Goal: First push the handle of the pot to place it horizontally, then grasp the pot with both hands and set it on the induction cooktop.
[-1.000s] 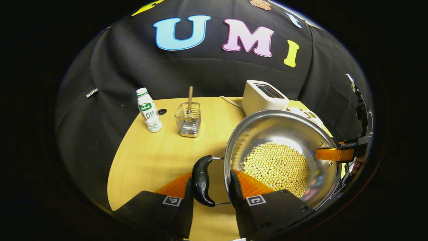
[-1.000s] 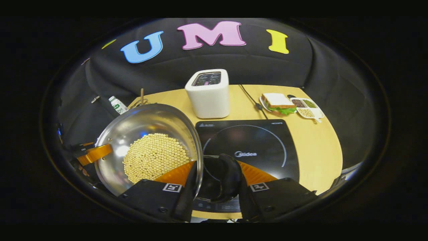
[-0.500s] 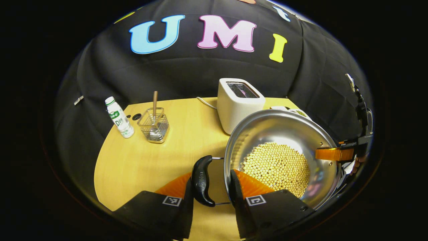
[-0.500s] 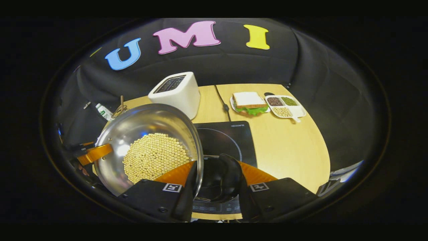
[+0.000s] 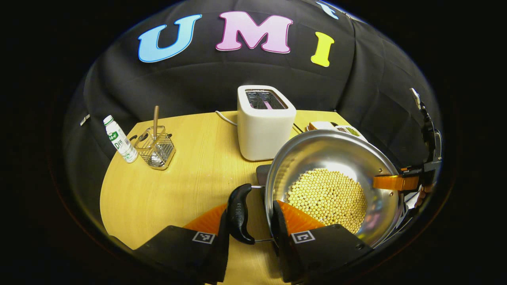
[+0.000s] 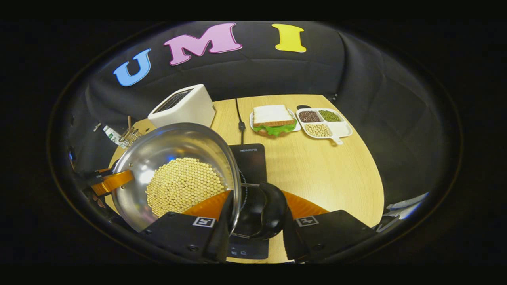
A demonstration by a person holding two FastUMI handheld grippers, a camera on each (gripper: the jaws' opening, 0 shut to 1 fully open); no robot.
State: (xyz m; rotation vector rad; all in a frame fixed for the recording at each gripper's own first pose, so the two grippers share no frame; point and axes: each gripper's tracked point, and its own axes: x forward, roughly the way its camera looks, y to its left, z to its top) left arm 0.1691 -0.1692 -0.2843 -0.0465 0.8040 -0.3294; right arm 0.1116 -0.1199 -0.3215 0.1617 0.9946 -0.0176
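Note:
A steel pot (image 5: 332, 148) holding yellow beans (image 5: 326, 198) hangs above the wooden table (image 5: 178, 190), carried by its two side handles. My left gripper (image 5: 250, 214) is shut on the black left handle (image 5: 239, 213). My right gripper (image 6: 255, 206) is shut on the black right handle (image 6: 264, 211); it also shows across the pot as the right gripper (image 5: 396, 182). The left gripper (image 6: 113, 181) appears at the pot's (image 6: 170, 140) far side. The black induction cooktop (image 6: 249, 158) lies under and just right of the pot, largely hidden by it; its corner (image 5: 262, 172) peeks out beside the rim.
A white toaster (image 5: 265, 122) stands behind the pot with a cable (image 6: 240, 122) running past it. A bottle (image 5: 120, 139) and a wire basket (image 5: 155, 147) sit at the far left. A sandwich plate (image 6: 274, 118) and a divided dish (image 6: 323, 123) lie at the back right.
Both grippers have carried the pot rightward across the table. The cooktop has slid beneath the pot, and the toaster, bottle and basket have shifted left in both views.

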